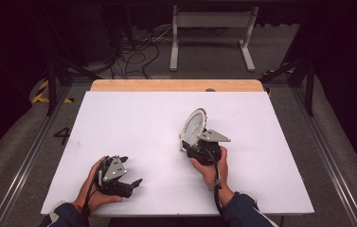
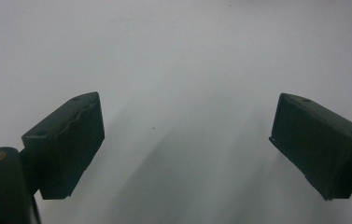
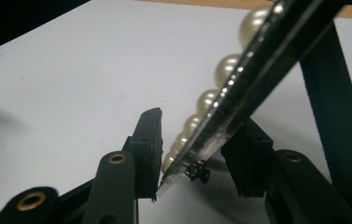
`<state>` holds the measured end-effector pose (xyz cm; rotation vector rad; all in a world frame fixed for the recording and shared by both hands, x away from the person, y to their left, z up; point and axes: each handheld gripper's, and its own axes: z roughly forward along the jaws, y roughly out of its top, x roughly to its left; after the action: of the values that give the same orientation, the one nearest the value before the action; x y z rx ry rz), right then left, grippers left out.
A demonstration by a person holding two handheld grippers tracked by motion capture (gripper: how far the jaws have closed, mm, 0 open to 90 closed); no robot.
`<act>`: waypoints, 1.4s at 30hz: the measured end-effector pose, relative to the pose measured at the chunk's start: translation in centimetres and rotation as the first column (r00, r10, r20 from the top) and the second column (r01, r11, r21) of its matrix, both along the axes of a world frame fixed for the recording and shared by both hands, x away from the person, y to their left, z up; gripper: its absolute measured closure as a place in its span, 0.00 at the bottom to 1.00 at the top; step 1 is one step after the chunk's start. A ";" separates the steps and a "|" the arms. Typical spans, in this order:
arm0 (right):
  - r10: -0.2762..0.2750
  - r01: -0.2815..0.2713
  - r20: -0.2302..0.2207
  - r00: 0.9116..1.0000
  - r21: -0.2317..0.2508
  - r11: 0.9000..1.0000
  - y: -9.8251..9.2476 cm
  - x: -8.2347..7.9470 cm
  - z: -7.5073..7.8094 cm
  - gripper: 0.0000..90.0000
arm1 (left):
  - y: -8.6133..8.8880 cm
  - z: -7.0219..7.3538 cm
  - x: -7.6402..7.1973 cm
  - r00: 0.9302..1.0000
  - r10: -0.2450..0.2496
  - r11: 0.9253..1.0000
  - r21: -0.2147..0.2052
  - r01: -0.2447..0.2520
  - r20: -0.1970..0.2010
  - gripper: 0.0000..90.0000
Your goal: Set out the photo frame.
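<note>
- One round mirror with a rim of cream pearl beads (image 1: pixel 194 126) is held up off the white surface (image 1: pixel 133 127), tilted, right of centre.
- In the right gripper view its lower edge (image 3: pixel 220 135) sits between the two black fingers (image 3: pixel 148 140), beads facing the left one, a black stand leg (image 3: pixel 332 102) behind.
- The right gripper (image 1: pixel 200 144) is closed on that edge.
- The left gripper (image 1: pixel 128 171), one of two, rests low near the front left, well apart from the mirror.
- Its fingers (image 2: pixel 66 140) stand wide, with bare surface between them.
</note>
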<state>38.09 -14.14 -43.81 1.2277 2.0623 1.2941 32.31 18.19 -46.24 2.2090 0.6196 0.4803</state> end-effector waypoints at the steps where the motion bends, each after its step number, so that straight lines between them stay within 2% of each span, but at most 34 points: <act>1: 0.000 0.000 0.000 1.000 0.000 1.000 0.0 0.0 0.0 0.67 | 0.0 0.0 0.0 1.000 0.000 1.000 0.000 0.000 0.000 0.11; 7: 0.009 -0.009 0.001 1.000 -0.016 1.000 -0.5 -0.5 0.1 0.70 | 0.1 0.2 -0.1 1.000 -0.001 1.000 -0.002 0.001 0.003 0.12; 11: 0.008 -0.008 -0.002 1.000 -0.010 1.000 -0.6 -0.7 0.2 0.70 | 0.1 0.3 -0.2 1.000 -0.004 1.000 -0.008 0.004 0.010 0.12; 13: -0.003 0.004 0.012 1.000 -0.018 1.000 -0.6 -0.7 0.2 0.66 | 0.1 0.3 -0.2 1.000 -0.003 1.000 -0.010 0.004 0.011 0.12; 14: -0.021 0.021 0.027 0.999 -0.018 1.000 -0.5 -0.6 0.2 0.61 | 0.1 0.3 -0.2 1.000 -0.004 1.000 -0.011 0.004 0.012 0.12; 17: -0.049 0.049 0.018 0.999 -0.008 0.999 -0.3 -0.2 -0.2 0.55 | 0.0 0.2 -0.1 1.000 -0.008 1.000 -0.010 0.008 0.010 0.12; 19: -0.061 0.061 0.017 0.998 -0.004 0.998 -0.1 -0.1 -0.4 0.56 | -0.1 0.2 -0.1 1.000 -0.010 1.000 -0.007 0.010 0.008 0.12; 21: -0.064 0.064 0.018 0.998 -0.012 0.998 0.3 0.2 -0.7 0.57 | -0.3 0.1 -0.1 1.000 -0.016 1.000 -0.007 0.016 0.006 0.12; 24: -0.064 0.064 0.003 0.998 0.007 0.998 0.7 0.5 -1.0 0.59 | -0.3 0.1 -0.1 1.000 -0.018 1.000 0.000 0.018 0.004 0.12; 26: -0.065 0.065 -0.004 0.998 0.028 0.997 0.7 0.7 -1.2 0.66 | -0.3 0.0 -0.1 1.000 -0.014 1.000 0.009 0.014 0.007 0.12; 30: -0.060 0.060 -0.015 0.998 0.032 0.998 0.6 0.7 -1.2 0.70 | -0.3 0.1 -0.2 1.000 -0.013 1.000 0.012 0.013 0.012 0.12; 36: -0.038 0.041 -0.055 0.998 0.055 0.998 -0.1 0.5 -1.0 0.76 | -0.3 0.2 -0.3 1.000 -0.010 1.000 0.016 0.010 0.015 0.12; 42: 0.014 -0.008 -0.083 0.996 0.069 0.998 -1.3 -0.3 -1.0 0.81 | -0.4 0.1 -0.3 1.000 -0.013 1.000 0.017 0.013 0.005 0.12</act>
<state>37.83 -15.44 -44.84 1.3232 2.1010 1.3496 32.04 17.79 -46.17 2.2262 0.5997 0.4856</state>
